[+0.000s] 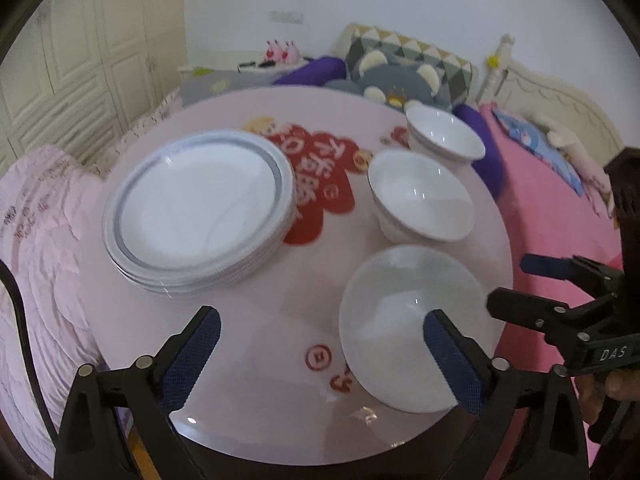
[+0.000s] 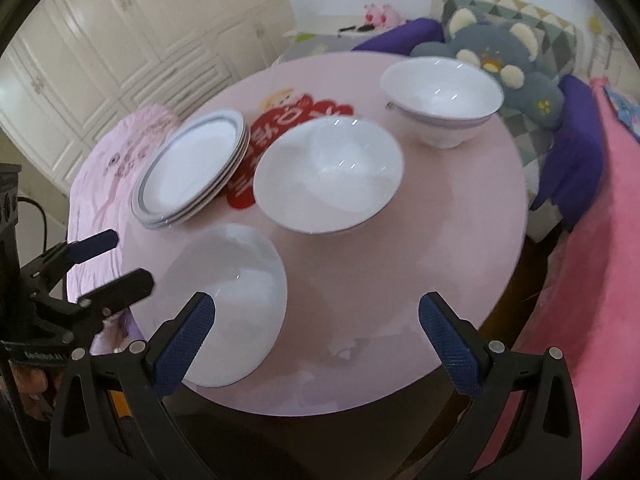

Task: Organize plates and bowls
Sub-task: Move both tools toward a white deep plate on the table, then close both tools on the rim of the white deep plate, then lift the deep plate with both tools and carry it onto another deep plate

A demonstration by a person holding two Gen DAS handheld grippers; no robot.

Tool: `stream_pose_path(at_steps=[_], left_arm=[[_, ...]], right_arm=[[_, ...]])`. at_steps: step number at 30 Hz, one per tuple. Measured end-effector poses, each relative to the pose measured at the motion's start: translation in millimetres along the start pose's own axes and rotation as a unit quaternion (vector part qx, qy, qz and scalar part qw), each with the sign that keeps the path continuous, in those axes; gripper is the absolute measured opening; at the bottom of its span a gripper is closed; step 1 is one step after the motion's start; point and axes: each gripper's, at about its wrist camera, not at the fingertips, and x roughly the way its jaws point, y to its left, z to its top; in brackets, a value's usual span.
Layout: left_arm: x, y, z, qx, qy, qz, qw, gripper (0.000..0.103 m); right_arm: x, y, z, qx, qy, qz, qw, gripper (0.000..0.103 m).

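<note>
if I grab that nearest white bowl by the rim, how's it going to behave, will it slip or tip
The nearest bowl looks like glazed ceramic with glints on it, so probably rigid, slick and breakable. It flares wide from what seems a narrow foot, so a push at the rim could tip it. It sits near the table edge, so a slide could drop it.

surface: round pink table [image 1: 256, 344] with a red cartoon print [image 1: 316, 184] | stack of grey-rimmed white plates [image 1: 200, 208] on its left side | three white bowls in a row: near [image 1: 404, 320], middle [image 1: 420, 196], far [image 1: 444, 132]
</note>
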Motion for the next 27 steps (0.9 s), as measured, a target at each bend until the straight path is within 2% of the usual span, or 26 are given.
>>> stream_pose_path(at_steps=[5, 10, 11, 15, 17, 21, 23, 27], left_arm=[[20, 3, 1, -0.009, 0.044, -0.018, 0.9988, 0.084], [45, 11, 5, -0.034, 0.082, -0.043, 0.9951, 0.071], [49, 12, 6, -0.036, 0.088, -0.047, 0.9943, 0.069], [65, 14, 6, -0.05, 0.112, -0.073, 0.9897, 0.042], [76, 15, 7, -0.056, 0.123, -0.092, 0.9865, 0.033], [83, 12, 15, -0.053, 0.117, -0.107, 0.9859, 0.013], [88, 13, 18, -0.055, 0.115, -0.103, 0.9865, 0.013], [91, 16, 17, -0.054, 0.112, -0.107, 0.9864, 0.012]], right_arm=[[18, -3, -2, 0.003, 0.024, 0.007, 1.0, 0.095], [30, -5, -4, 0.002, 0.04, 0.016, 0.999, 0.079], [31, -4, -4, 0.0, 0.043, 0.016, 0.999, 0.072], [39, 0, -5, -0.013, 0.054, 0.018, 0.998, 0.044], [41, 3, -6, -0.019, 0.058, 0.026, 0.998, 0.038], [39, 15, -6, -0.042, 0.053, 0.028, 0.997, 0.012], [38, 19, -6, -0.051, 0.048, 0.018, 0.997, 0.012], [35, 16, -9, -0.045, 0.045, 0.025, 0.998, 0.012]])
